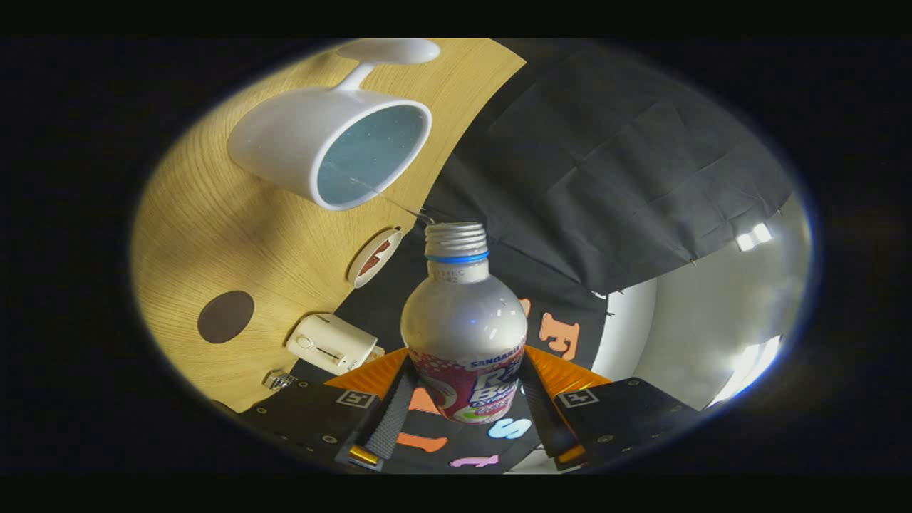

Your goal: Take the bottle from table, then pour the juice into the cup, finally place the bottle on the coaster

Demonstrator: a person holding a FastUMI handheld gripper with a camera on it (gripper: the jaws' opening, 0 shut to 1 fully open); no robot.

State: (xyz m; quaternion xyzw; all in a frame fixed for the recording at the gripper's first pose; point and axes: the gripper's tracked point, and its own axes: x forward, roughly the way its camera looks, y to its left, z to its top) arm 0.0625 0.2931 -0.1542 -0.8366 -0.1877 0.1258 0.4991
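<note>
The gripper (464,388) pinched the uncapped bottle (464,324) between both fingers, its long axis tilted so the open neck pointed at the white cup (330,144) just beyond on the table (214,235).

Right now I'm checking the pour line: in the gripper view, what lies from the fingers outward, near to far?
Gripper shut on the bottle → bottle's open neck → thin stream of juice → white cup, whose mouth faces the bottle.
</note>
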